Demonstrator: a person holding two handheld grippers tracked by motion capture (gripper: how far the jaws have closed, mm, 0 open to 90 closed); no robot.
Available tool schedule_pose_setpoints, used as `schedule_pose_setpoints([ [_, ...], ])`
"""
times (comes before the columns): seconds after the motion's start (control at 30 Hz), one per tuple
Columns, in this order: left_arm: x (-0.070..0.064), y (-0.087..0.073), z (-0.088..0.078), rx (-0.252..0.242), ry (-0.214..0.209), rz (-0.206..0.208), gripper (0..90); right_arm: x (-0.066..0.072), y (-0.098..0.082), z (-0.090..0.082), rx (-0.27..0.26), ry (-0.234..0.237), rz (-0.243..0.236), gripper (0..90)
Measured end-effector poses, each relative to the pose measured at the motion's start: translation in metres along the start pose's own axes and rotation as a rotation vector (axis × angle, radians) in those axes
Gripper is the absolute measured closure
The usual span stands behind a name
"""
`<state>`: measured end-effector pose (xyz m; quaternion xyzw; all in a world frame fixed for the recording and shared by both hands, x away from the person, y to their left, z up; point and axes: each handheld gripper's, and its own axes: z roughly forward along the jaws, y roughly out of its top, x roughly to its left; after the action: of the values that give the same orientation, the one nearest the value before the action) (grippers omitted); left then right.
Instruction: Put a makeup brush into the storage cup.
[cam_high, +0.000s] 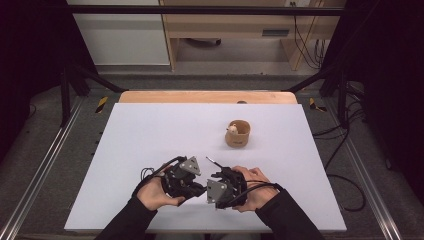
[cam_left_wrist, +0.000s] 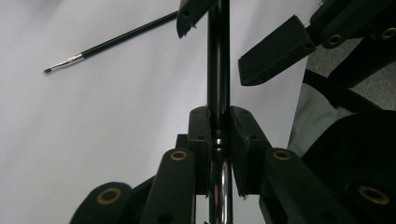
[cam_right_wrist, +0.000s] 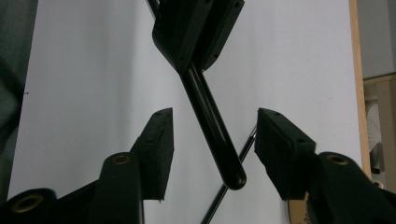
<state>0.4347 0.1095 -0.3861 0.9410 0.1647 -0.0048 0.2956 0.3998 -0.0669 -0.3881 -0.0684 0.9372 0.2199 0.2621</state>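
A lab-like recording bay; black frame bars (cam_high: 200, 10) surround a white table (cam_high: 150, 130); loose cables (cam_high: 345, 150) cross the grey floor; far behind stands wooden furniture (cam_high: 225, 25).

Both forearms are entering from the bottom centre of the high view, wearing dark long sleeves (cam_high: 131, 220) reaching to the wrists. Each hand is carrying a black gripper: left gripper (cam_high: 186, 180) at lower centre-left, right gripper (cam_high: 221, 188) at lower centre-right. A grey three-cornered plate (cam_high: 191, 165) is sitting on top of each, dotted with small fasteners. Thin black cables (cam_high: 150, 172) are looping out behind both. In the gripper views, black linkage arms are rising from the bottom edge, showing brass-coloured pivot bushings (cam_left_wrist: 179, 155) and flat, blocky black pads (cam_right_wrist: 159, 140) with small screw holes.
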Motion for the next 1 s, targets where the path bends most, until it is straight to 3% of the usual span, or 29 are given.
schedule_pose_setpoints([
  [0.37,-0.0024,0.0015,0.0005,0.006,-0.008,0.010,78.9,0.0035,0.0013,0.0009,-0.007,0.010,-0.042,64.1],
  [0.4,-0.0027,0.0017,0.0006,0.009,-0.007,0.013,78.9,0.0030,0.0014,0.0013,-0.009,0.011,-0.063,65.2],
  [0.7,-0.0052,0.0027,0.0020,0.006,-0.015,0.016,78.9,0.0048,0.0020,0.0037,-0.003,0.029,-0.099,71.8],
  [1.0,-0.0062,0.0028,0.0028,0.013,-0.015,0.022,78.9,0.0063,0.0023,0.0038,0.002,0.039,-0.106,73.4],
])
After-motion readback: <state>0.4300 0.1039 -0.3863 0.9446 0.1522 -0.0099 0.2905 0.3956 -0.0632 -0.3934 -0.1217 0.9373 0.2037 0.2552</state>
